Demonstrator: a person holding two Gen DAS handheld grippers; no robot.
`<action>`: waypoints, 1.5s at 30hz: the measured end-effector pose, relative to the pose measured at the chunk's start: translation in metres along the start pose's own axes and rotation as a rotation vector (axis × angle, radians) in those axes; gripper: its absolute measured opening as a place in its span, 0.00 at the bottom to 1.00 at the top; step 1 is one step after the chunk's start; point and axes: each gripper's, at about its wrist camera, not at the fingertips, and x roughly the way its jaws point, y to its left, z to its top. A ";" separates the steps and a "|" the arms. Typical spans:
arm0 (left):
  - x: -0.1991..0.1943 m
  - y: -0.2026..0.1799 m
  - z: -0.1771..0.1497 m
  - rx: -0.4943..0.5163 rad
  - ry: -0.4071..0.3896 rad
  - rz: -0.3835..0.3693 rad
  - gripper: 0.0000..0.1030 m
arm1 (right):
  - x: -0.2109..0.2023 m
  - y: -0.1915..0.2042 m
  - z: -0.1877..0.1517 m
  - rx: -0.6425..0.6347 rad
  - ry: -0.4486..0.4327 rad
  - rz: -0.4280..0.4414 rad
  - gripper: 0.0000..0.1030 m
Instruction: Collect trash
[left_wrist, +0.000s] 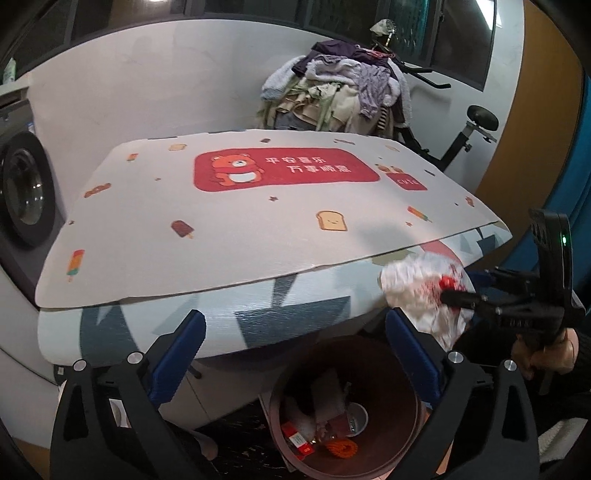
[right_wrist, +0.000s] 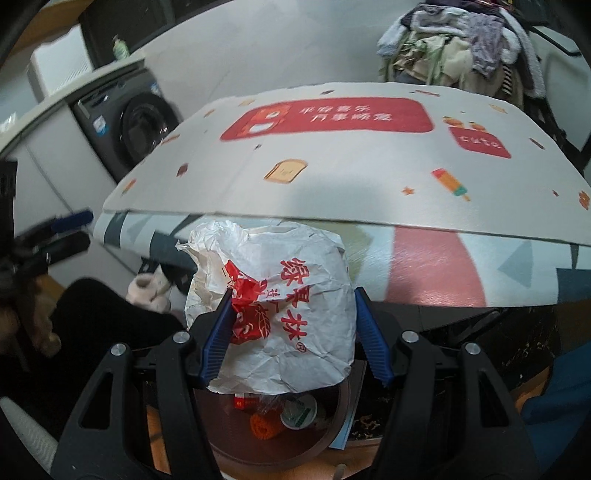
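Note:
A crumpled white paper bag with red print (right_wrist: 280, 314) sits between the blue pads of my right gripper (right_wrist: 291, 328), which is shut on it, above a brown round trash bin (right_wrist: 332, 439). In the left wrist view the bag (left_wrist: 417, 291) hangs at the right, off the table's front edge, with the right gripper behind it. My left gripper (left_wrist: 295, 358) is open and empty, over the bin (left_wrist: 391, 435), which holds several bits of trash.
A table with a white cartoon mat (left_wrist: 240, 221) over a patterned cloth fills the middle. A washing machine (left_wrist: 22, 192) stands at the left. A pile of clothes (left_wrist: 332, 92) and an exercise bike (left_wrist: 461, 136) stand behind the table.

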 end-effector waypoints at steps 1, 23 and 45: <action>-0.001 0.002 0.000 -0.004 -0.001 0.003 0.93 | 0.002 0.003 -0.001 -0.013 0.009 0.003 0.62; 0.000 0.007 -0.004 -0.014 0.007 0.018 0.93 | 0.030 0.032 -0.016 -0.147 0.150 -0.009 0.86; -0.039 -0.018 0.048 0.079 -0.173 0.053 0.94 | -0.056 -0.004 0.056 -0.001 -0.133 -0.183 0.94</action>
